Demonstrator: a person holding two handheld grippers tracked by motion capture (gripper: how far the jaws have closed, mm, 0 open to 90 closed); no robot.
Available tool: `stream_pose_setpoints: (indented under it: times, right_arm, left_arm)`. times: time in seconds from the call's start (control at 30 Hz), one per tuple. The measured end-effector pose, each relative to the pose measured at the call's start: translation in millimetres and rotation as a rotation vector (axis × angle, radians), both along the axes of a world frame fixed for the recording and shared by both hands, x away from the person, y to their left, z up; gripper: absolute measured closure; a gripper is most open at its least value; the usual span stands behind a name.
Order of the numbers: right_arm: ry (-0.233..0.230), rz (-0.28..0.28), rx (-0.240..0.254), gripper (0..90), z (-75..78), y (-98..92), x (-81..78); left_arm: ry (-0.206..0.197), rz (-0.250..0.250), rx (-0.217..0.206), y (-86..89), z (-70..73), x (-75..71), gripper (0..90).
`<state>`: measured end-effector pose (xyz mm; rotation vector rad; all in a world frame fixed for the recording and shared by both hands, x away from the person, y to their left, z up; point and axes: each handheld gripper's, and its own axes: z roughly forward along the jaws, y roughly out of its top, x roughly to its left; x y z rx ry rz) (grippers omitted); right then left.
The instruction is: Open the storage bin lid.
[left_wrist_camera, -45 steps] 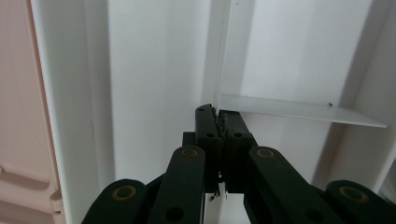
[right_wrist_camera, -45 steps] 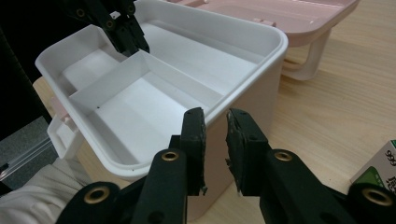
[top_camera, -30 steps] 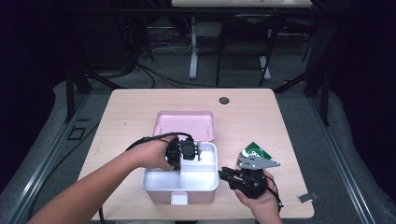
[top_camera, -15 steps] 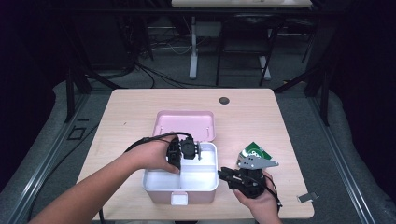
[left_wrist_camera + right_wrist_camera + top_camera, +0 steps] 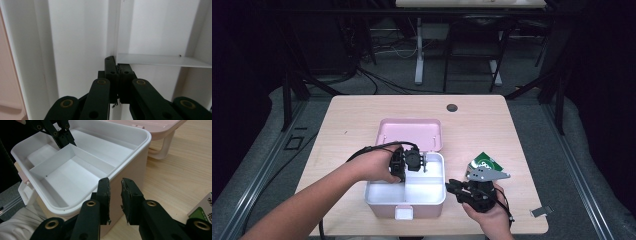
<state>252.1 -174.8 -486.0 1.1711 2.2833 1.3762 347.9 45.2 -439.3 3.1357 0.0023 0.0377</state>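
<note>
A white box with its pink lid swung open stands mid-table. My left gripper reaches down into it. Its jaws have just been closing, and the left gripper now pinches the corner of the thin white insert tray. The right gripper view shows that same left gripper at the insert tray. My right gripper hovers beside the box wall, jaws a narrow gap apart with nothing between them. In the high view the right gripper sits right of the box.
A green packet lies on the table just behind my right hand, and its corner shows at the right. A small black disc sits near the far edge. A small grey piece lies by the front right corner.
</note>
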Motion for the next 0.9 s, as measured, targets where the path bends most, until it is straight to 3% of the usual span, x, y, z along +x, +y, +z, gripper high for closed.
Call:
stream_pose_setpoints:
  times: [0.47, 0.9]
  right_arm:
    - [-0.005, -0.016, 0.007, 77.0, 1.2, -4.4, 0.6]
    - [-0.01, -0.035, 0.014, 76.5, 1.1, -9.6, 1.7]
  left_arm:
    - [-0.002, -0.029, 0.02, -2.5, 1.6, -0.8, 89.0]
    - [-0.045, -0.053, 0.023, -1.4, 13.8, -5.2, 89.1]
